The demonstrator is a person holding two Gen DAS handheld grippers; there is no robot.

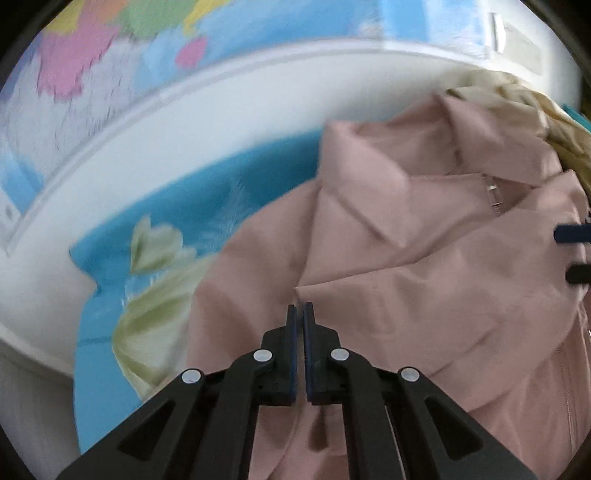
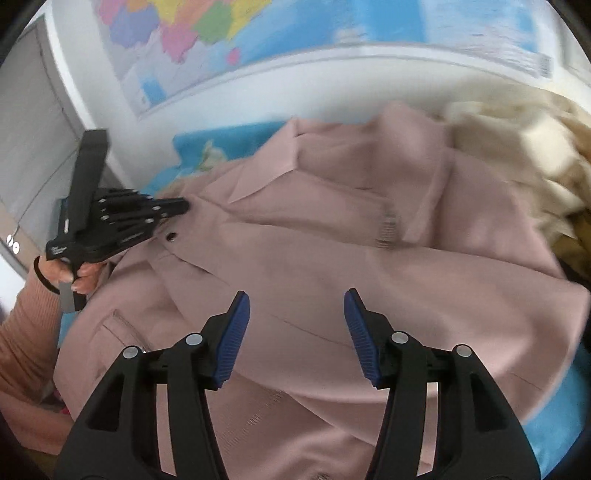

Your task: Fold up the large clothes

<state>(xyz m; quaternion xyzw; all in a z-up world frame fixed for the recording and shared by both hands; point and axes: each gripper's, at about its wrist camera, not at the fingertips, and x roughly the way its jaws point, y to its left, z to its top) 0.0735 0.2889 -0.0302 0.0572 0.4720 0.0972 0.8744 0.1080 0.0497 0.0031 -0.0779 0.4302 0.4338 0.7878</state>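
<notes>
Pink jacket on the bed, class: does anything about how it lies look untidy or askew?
Yes. The pink jacket lies rumpled, its collar creased and turned up, one edge overlapping a heap of cream clothing beside it. It isn't spread flat for folding.

Right gripper [image 2: 297, 308] hangs over a pink jacket [image 2: 332, 266], fingers [image 2: 236, 339] apart with blue ribbed pads, nothing between them. Jacket lies crumpled on a blue printed sheet [image 2: 229, 142]; a dark snap button [image 2: 171, 236] shows near its left edge. At left, a hand [image 2: 79, 275] in a pink sleeve [image 2: 22, 332] holds the left gripper [image 2: 183, 206], tip at the jacket's edge, whether pinching cloth unclear. Cream garment [image 2: 517, 147] at right. Wall map [image 2: 192, 33] behind.
</notes>
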